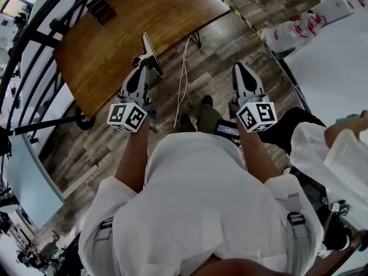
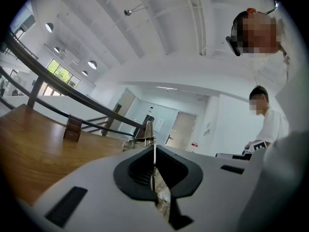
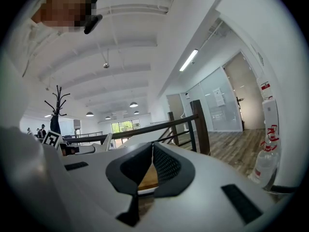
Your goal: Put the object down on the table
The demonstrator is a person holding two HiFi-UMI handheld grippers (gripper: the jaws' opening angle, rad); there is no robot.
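My left gripper (image 1: 146,68) is shut on a thin flat metal object (image 1: 152,53) that sticks out ahead of the jaws, just off the near edge of the wooden table (image 1: 132,22). In the left gripper view this metal object (image 2: 150,132) stands edge-on between the closed pads, with the wooden table (image 2: 34,149) low at the left. My right gripper (image 1: 240,69) is held over the wood floor, apart from the table. Its jaws meet at the tips in the right gripper view, where the right gripper (image 3: 152,148) holds nothing.
A small brown box (image 1: 101,7) stands on the table's far part. A black railing (image 1: 34,39) runs along the left. A white cable (image 1: 183,79) lies on the floor. At the right are a white table (image 1: 333,62), a plastic bag (image 1: 290,30) and another person (image 1: 339,148).
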